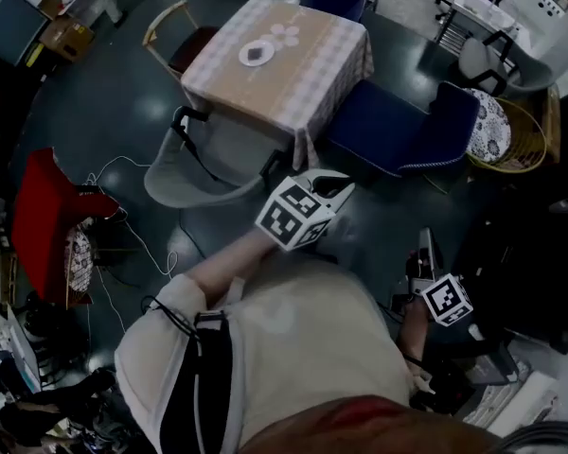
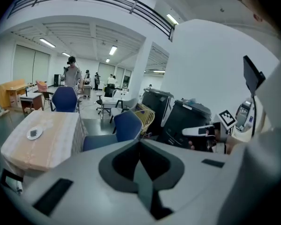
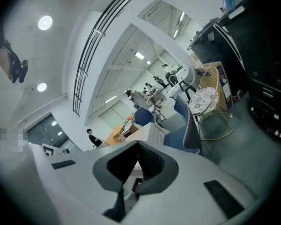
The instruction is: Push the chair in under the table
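Note:
A square table point(image 1: 308, 74) with a pale checkered cloth stands ahead in the head view. A blue chair point(image 1: 398, 130) stands pulled out at its right side. At its near side a grey chair point(image 1: 194, 173) sits partly tucked in. My left gripper point(image 1: 333, 189) hovers shut and empty between the two chairs, short of the table's near corner. The right gripper point(image 1: 425, 246) hangs lower right, shut and empty, apart from the blue chair. From the left gripper view point(image 2: 140, 165) I see the table point(image 2: 42, 139) and blue chair point(image 2: 117, 130). In the right gripper view point(image 3: 136, 165) the blue chair point(image 3: 185, 130) lies ahead.
A gold wire chair point(image 1: 511, 130) with a patterned cushion stands right of the blue chair. A wood-framed chair point(image 1: 175, 41) is at the table's far left. A red seat point(image 1: 47, 211) and loose cables point(image 1: 123, 235) lie on the floor left. Dark bins point(image 2: 187, 121) stand along the right wall.

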Tool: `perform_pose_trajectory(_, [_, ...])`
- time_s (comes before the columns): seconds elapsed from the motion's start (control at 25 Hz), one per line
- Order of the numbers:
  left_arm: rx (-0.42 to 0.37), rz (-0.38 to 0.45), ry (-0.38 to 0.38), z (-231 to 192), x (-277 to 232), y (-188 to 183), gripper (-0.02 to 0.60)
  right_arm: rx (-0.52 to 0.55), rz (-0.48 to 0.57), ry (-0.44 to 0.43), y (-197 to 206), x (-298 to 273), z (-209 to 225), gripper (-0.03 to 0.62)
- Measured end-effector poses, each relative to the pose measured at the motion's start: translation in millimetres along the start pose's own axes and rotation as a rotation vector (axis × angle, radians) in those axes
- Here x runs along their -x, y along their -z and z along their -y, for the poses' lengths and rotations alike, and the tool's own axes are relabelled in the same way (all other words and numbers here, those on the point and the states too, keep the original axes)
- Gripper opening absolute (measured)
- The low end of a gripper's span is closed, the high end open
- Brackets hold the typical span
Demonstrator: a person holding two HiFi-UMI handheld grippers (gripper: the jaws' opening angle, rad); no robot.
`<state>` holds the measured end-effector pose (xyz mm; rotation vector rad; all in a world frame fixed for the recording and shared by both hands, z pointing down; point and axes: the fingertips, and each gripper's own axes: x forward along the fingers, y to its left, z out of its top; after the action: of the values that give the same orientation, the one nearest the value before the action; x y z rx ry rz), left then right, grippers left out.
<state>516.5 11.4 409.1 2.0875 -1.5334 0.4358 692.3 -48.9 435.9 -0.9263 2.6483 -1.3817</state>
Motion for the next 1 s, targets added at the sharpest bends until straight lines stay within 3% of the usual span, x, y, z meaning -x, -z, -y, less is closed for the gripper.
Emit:
perform_pose_trajectory(0.36, [0.024, 0.013, 0.085, -36.5, -36.4, -22.7, 0.008, 0.025, 0.002, 0.16, -19.4, -19.7, 10.9, 0.011])
perform_pose_trajectory(0.64, [0.093, 0.073, 0.069, -97.7, -39.8, -46.7, 0.009, 0.046, -0.039, 0.175, -31.8, -68.1, -5.2, 0.011])
perform_pose_trajectory(1.0, [0.133, 0.065, 0.08, -160.6, -43.8, -46.6, 0.008, 0.09, -0.105, 0.232, -51.1, -136.9, -10.6, 0.011])
